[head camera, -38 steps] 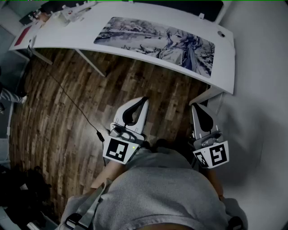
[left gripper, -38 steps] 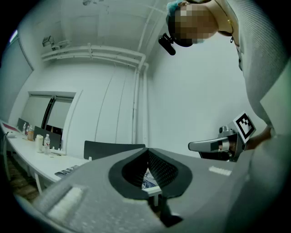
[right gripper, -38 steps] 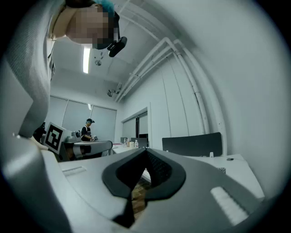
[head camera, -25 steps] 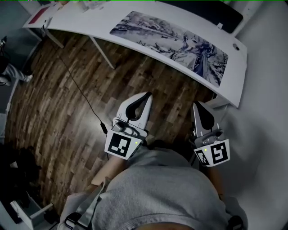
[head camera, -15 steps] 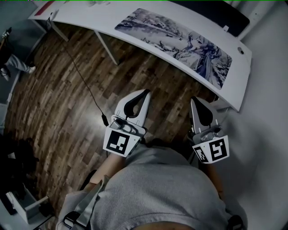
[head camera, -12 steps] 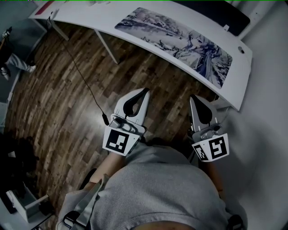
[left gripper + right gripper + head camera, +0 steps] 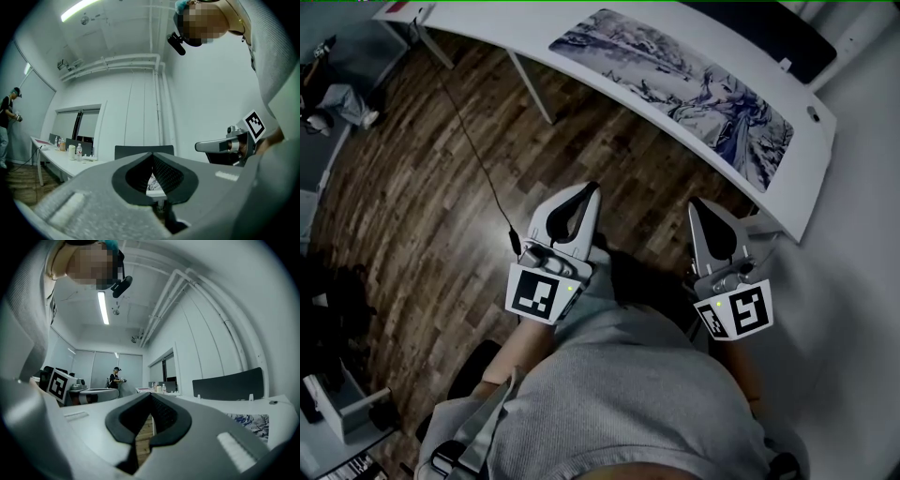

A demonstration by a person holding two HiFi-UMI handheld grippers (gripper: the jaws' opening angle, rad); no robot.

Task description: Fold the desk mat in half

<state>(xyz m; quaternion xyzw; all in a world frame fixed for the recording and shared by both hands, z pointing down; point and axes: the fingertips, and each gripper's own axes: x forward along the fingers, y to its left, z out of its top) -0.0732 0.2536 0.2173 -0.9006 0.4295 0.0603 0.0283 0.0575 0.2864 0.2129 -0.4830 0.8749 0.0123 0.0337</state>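
Note:
The desk mat (image 7: 680, 80), printed with a blue-grey drawing, lies flat and unfolded on the white desk (image 7: 811, 178) at the top of the head view. Both grippers are held close to the person's body, well short of the desk, above the wood floor. My left gripper (image 7: 592, 190) is shut with nothing in it. My right gripper (image 7: 697, 203) is likewise shut and empty. In the right gripper view a strip of the mat (image 7: 251, 423) shows at the lower right. In the left gripper view a sliver of the mat (image 7: 153, 184) shows through the jaw hollow.
A black cable (image 7: 473, 150) trails across the wood floor (image 7: 422, 216) left of the grippers. A dark chair back (image 7: 778, 28) stands behind the desk. Bottles (image 7: 75, 151) sit on a far table. Another person (image 7: 114, 378) stands across the room.
The head view has shifted, so the desk and mat sit further up and right in the picture. Both grippers have stayed shut, close to the body.

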